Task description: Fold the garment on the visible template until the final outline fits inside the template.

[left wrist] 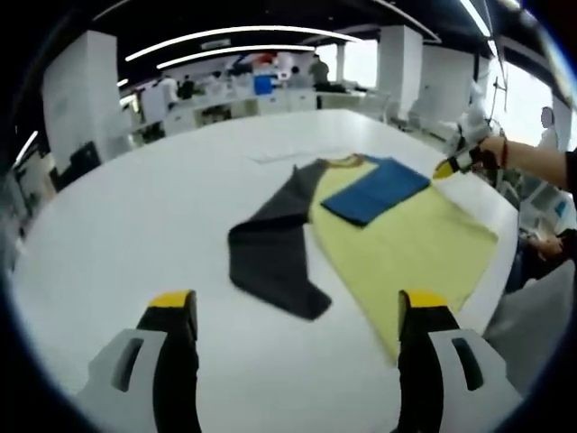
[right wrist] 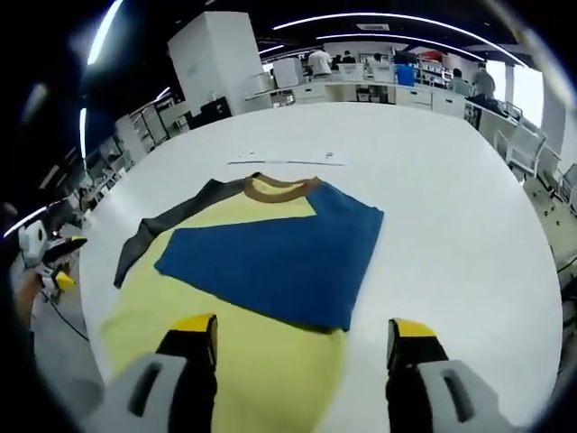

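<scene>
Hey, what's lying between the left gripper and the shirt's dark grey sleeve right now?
Nothing: in the left gripper view, only bare white table lies between the left gripper, jaws open, and the dark grey sleeve of the shirt.

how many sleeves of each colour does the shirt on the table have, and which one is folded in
blue sleeve: 1, folded in across the yellow body
dark grey sleeve: 1, spread out on the white table
total: 2 sleeves
</scene>
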The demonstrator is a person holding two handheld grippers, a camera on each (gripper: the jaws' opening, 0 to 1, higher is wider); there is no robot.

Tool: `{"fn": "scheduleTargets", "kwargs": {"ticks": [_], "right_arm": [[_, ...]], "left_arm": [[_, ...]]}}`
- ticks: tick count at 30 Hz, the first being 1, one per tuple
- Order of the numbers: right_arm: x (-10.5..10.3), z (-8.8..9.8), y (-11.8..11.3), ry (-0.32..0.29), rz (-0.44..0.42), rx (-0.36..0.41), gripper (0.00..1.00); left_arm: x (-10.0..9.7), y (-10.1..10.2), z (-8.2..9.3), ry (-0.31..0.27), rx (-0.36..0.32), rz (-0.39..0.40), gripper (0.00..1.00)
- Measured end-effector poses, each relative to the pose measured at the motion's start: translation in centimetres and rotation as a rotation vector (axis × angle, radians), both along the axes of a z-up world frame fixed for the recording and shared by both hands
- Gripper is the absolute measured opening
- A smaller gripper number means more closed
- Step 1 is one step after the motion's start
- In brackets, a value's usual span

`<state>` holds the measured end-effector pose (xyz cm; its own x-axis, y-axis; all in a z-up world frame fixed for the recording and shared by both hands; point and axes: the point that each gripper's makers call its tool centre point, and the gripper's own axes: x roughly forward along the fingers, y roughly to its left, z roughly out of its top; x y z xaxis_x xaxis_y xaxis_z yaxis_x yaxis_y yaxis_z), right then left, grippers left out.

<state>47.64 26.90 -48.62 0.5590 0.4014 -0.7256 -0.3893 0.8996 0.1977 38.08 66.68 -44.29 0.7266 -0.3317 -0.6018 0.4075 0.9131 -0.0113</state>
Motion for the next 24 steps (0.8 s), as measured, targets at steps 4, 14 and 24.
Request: {"fn": "scheduleTargets", "kwargs": {"ticks": [4, 14, 24], "right_arm": [[-0.8, 1.2, 0.3, -0.037, 0.009, 0.005, 0.9], [-3.1, 3.3, 0.3, -0.086, 0.02, 0.043, 0.99], [-5.2, 5.5, 1.0, -0.14, 0.041, 0.1, 0.99]], "left_arm": [[1.0, 0.3, 0.3, -0.007, -0.023, 0.017, 0.81], [3.7, 1.5, 0.9, -0.047, -0.024, 0.055, 0.7], [6.1, 1.9, -0.3, -0.058, -0.02, 0.029, 0.63]]}}
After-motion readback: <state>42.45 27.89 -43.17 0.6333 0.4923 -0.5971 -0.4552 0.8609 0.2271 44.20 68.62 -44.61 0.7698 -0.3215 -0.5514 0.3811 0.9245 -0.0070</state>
